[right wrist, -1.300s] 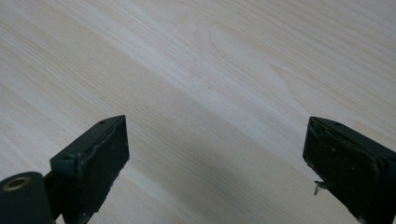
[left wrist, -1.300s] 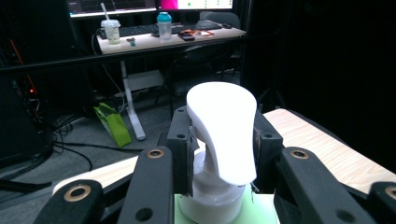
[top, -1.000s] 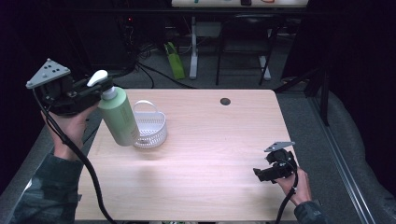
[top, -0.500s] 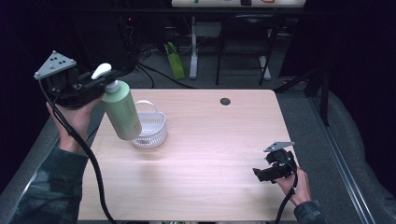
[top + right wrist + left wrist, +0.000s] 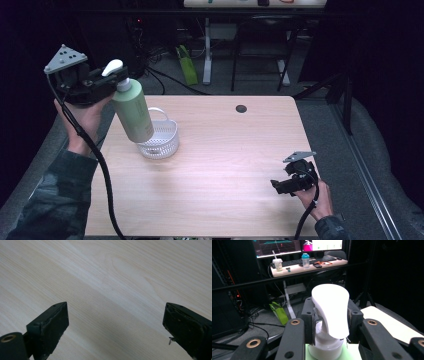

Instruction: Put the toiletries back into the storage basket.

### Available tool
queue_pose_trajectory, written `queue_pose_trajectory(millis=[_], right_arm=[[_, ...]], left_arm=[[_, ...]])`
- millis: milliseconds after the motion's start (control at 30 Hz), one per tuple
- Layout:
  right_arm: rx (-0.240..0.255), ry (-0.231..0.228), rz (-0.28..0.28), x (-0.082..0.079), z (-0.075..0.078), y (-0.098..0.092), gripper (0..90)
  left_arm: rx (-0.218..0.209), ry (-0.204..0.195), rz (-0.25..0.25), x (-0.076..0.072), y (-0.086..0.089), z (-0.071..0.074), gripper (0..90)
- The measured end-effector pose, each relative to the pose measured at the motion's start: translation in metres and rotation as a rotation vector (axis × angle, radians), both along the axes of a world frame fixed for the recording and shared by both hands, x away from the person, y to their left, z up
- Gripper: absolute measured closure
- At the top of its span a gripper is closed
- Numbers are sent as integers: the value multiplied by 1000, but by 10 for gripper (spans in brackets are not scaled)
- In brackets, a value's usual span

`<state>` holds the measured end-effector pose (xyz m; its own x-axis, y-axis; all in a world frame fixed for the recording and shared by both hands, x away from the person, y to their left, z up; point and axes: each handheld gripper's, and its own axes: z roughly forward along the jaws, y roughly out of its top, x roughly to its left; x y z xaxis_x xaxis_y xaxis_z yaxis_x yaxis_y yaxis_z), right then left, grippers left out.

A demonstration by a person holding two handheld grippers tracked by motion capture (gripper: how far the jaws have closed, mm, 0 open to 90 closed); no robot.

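A: The green pump bottle (image 5: 132,111) is held off the table (image 5: 225,165), tilted, its base hanging above the near rim of the white perforated basket (image 5: 161,140). How is it gripped?

B: Only by the neck under the white pump head (image 5: 331,308). The left gripper (image 5: 102,82) is clenched there, as is seen in the left gripper view, where the pads sit either side of the collar. The whole body hangs unsupported below.

A: So a swing or slip would be expected?

B: It is judged likely. The weight is carried far from the grip, so the bottle could pivot between the pads, or the pump head could be pressed and soap let out.

A: And the basket?

B: It looks light. If the base is lowered onto the rim and not inside, the basket could be tipped or pushed along the table.

A: Could it be steadied?

B: Not readily. The right gripper (image 5: 290,184) lies well apart at the table's near right, jaws spread, nothing between them.
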<state>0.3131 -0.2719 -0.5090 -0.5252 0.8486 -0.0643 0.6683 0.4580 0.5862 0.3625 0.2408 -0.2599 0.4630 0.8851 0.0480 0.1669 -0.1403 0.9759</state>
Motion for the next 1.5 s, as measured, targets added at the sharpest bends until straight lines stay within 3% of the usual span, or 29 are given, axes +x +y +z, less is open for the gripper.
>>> queue_pose_trajectory(millis=[767,1500], right_arm=[[-9,5,9,1,-1,1,62],[-5,-3,12,-1,2,1,66]], left_arm=[[6,-4,26,26,-7,-2,679],[-13,12,33,42,-12,-21,679]])
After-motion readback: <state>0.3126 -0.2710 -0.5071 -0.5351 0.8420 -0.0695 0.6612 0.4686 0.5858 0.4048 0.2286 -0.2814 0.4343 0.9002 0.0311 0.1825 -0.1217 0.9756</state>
